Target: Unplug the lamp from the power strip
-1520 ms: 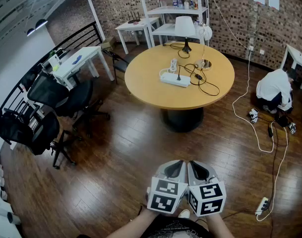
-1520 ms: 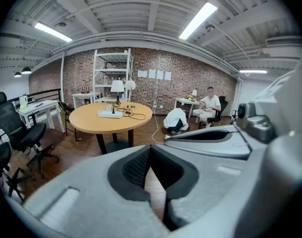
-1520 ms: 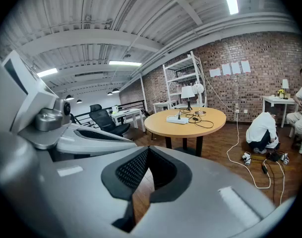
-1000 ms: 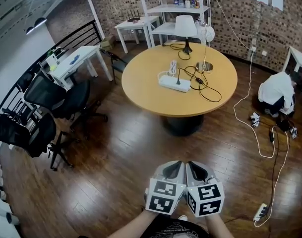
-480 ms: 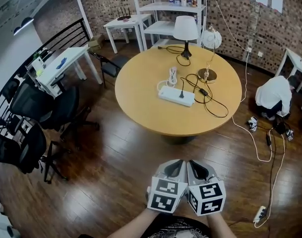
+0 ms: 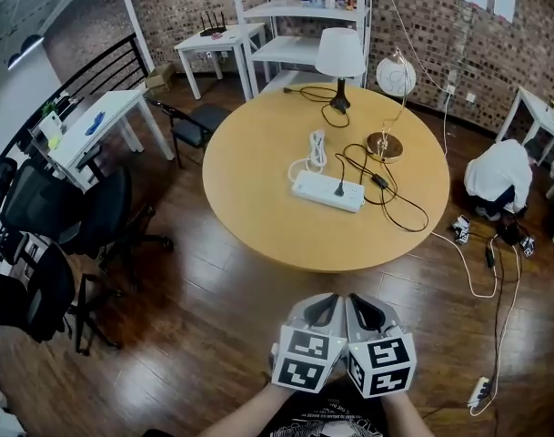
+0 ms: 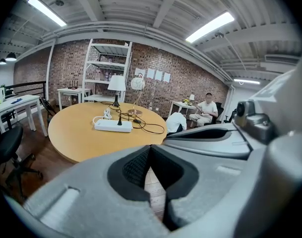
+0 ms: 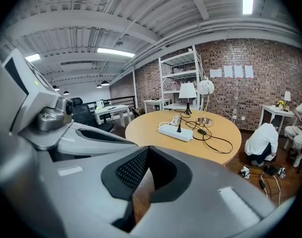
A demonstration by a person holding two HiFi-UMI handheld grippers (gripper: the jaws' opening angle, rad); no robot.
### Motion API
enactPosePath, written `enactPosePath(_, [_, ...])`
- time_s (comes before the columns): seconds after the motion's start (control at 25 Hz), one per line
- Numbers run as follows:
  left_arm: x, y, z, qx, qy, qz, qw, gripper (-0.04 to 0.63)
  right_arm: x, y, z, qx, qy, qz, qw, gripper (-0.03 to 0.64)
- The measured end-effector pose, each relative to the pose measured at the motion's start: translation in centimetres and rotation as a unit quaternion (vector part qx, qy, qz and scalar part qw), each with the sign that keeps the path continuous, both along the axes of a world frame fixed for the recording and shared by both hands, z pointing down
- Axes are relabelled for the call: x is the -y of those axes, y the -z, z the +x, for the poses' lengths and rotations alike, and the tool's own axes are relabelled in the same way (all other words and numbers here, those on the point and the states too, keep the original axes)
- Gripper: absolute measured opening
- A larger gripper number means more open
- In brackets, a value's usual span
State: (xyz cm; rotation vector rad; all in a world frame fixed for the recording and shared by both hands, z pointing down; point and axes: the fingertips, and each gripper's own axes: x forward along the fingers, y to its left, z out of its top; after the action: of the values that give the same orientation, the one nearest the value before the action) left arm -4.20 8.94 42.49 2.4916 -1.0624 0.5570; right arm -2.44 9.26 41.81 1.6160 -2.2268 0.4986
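While the left claw (image 7: 150, 155) and right claw (image 8: 149, 155) sit closed, empty, the power strip (image 6: 328, 191) lies slanted, long axis left-to-right.

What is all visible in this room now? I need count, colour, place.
table: one, light wood, centre
power strip: one, white, on table
plug: one, black, in power strip
shaded lamp: one, white shade, table's far edge
globe lamp: one, brass base, table's right side
cables: several, black, on table
shelf unit: one, white, by brick wall
side tables: three, white, room edges
chairs: several, black, left
person: one, white top, crouching right
left gripper: one, grey, shut, bottom centre
right gripper: one, grey, shut, beside it
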Motion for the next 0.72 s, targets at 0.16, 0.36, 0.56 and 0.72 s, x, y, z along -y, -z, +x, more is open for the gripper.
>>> enactPosePath(0.16, [2.3,-0.6,0.1,0.003,-0.003,-0.004,1.0,0.002,2.3,-0.6,0.0,0.005,-0.001,-0.002,1.0,0.002])
enactPosePath(0.36, [6.3,-1.2,0.8,0.006,0.002,-0.003,1.0,0.002,6.4,-1.2,0.8,0.011,0.005,0.0,1.0,0.002])
enactPosePath(0.56, [11.4,-1.6,2.0,0.01,0.015,0.0,0.9998,0.002,11.6,-1.6,2.2,0.011,0.019,0.002,1.0,0.002])
enactPosePath(0.72, [15.5,-1.8,3.3,0.015,0.018,-0.002,0.9997,0.002,15.5,-1.8,3.3,0.016,0.035,-0.005,0.999,0.002])
